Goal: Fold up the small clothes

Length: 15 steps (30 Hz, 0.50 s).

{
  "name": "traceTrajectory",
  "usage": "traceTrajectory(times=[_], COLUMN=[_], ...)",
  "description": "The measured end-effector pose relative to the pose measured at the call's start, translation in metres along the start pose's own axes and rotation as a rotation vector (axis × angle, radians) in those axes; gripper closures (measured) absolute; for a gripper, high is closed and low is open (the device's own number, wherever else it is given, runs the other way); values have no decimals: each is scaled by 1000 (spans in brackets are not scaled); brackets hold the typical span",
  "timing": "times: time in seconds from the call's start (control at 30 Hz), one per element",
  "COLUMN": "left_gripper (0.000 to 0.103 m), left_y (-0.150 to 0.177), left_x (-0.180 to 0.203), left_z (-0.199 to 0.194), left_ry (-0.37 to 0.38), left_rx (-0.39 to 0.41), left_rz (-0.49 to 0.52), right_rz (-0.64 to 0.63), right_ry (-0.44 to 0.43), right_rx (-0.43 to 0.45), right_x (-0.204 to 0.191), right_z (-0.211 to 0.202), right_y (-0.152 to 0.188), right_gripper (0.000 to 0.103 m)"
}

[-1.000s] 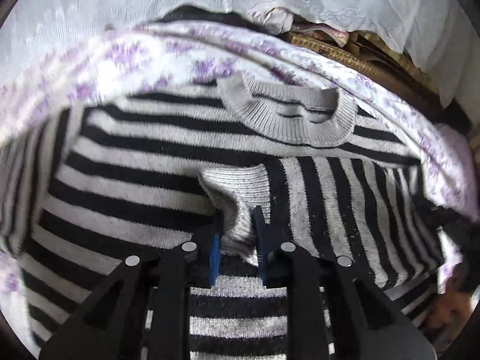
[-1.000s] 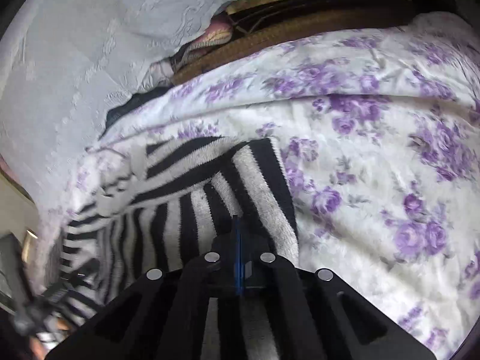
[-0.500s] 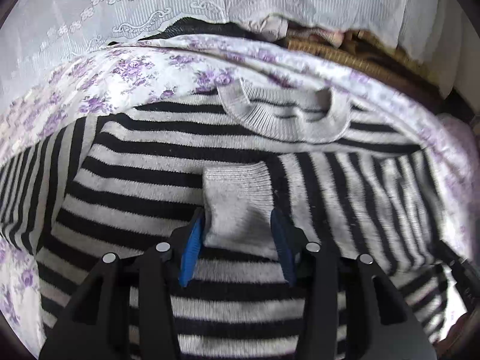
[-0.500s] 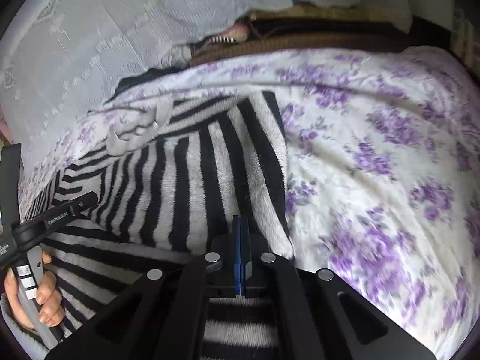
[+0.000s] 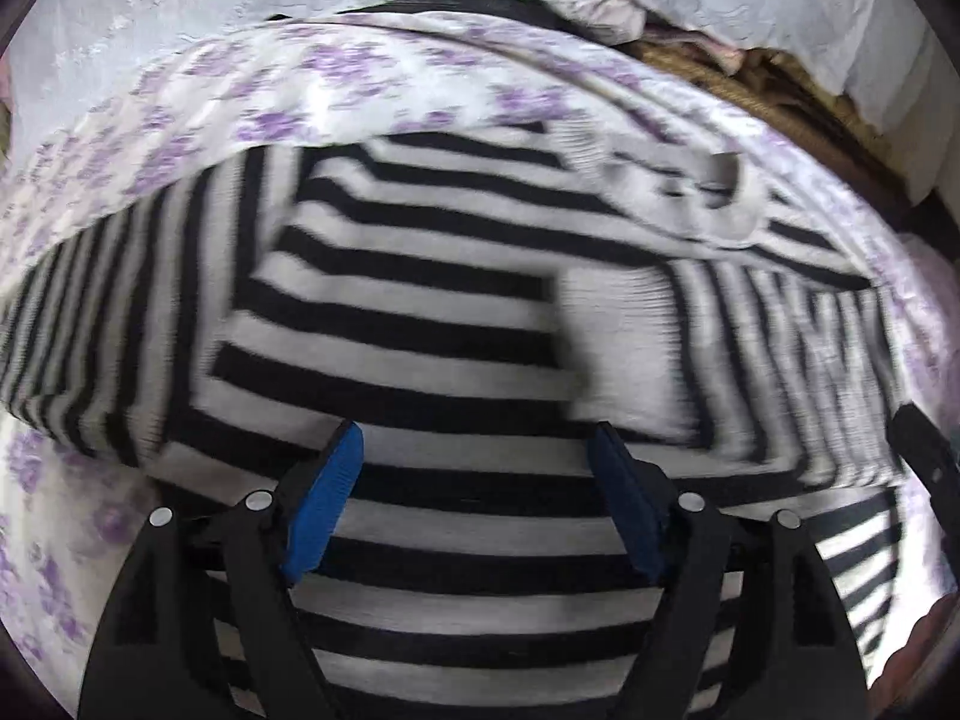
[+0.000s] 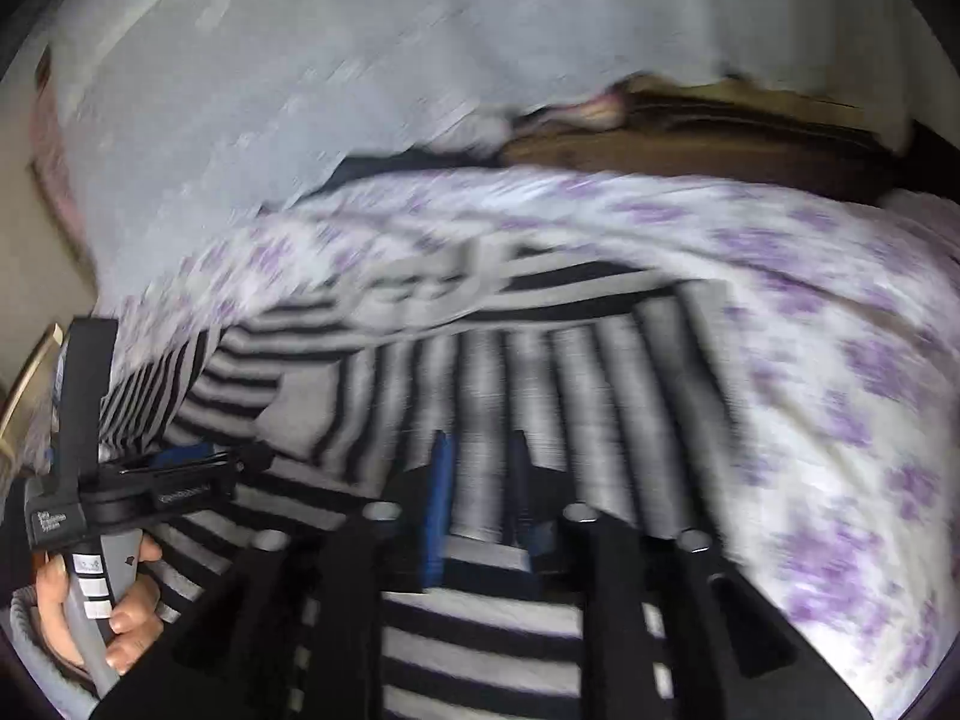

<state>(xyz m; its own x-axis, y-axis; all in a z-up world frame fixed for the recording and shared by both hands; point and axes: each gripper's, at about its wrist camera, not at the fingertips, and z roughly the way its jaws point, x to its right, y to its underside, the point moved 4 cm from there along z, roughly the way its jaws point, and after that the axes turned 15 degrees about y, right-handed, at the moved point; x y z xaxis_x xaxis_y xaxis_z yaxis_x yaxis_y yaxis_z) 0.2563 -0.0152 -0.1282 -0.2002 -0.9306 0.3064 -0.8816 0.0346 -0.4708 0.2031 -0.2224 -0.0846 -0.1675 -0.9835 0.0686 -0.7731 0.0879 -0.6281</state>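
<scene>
A floral sheet (image 5: 372,84) with purple blooms covers the bed, and the striped sweater (image 5: 420,324) lies spread flat on the middle of it, its grey collar (image 5: 678,192) toward the far edge of the bed. One sleeve, on the right in the left wrist view, is folded across the sweater's chest, its grey cuff (image 5: 624,348) resting on the stripes just below the collar; the other sleeve (image 5: 90,324) stretches out sideways over the sheet. Behind the sweater, past the bed's far edge, hangs a white lace curtain (image 6: 312,60), with brown and dark bedding (image 6: 708,138) bunched beside it. The left gripper (image 5: 474,450) hovers over the sweater's lower body, just below the cuff, its blue pads spread wide with nothing between them. The right gripper (image 6: 477,450) sits over the folded sleeve with a narrow gap between its pads; both views are blurred, and I cannot tell whether it touches the knit. The left hand (image 6: 96,612) holds its handle at the sweater's near left.
</scene>
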Motion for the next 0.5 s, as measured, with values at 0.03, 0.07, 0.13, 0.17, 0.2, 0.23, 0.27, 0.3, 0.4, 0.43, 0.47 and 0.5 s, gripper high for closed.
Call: traceTrajectory(times=[0.03,0.07,0.13,0.17,0.2,0.23,0.27,0.3,0.4,0.43,0.47,0.5], left_gripper=[28,28,28,28,26,22,15,12,9,9,9,9], left_y=[2,5,10,12,14,15,17,20,34,37,40,44], left_x=[-4,-9,-22,-32,-45,-58,-72,-92,-161,-181,-201,-227], left_z=[-4,-14,-36,-51,-66,-78,-89,-103,-127,-128,-129,-130], left_ry=[3,5,-31,-30,-18,-16,-17,-13,19,25,35,78], left_rx=[4,23,58,83,104,124,143,170,233,238,243,258], left_rz=[4,10,22,24,16,-4,-28,-67,-226,-285,-355,-467], right_rz=[-47,-70,-77,-52,-32,-13,3,15,104,145,179,207], right_ry=[7,29,53,40,23,-3,-18,-20,-28,-22,-23,-29], right_rx=[-60,-70,-13,-8,-1,15,34,44,96,104,107,107], right_x=[-12,-18,-20,-17,-14,-9,-4,1,24,32,39,44], right_z=[18,27,20,11,4,-7,-19,-24,-46,-49,-51,-51], right_y=[7,13,15,16,18,21,25,28,43,50,55,58], right_gripper=[69,66,66,66,65,65,63,57,51,51,51,51])
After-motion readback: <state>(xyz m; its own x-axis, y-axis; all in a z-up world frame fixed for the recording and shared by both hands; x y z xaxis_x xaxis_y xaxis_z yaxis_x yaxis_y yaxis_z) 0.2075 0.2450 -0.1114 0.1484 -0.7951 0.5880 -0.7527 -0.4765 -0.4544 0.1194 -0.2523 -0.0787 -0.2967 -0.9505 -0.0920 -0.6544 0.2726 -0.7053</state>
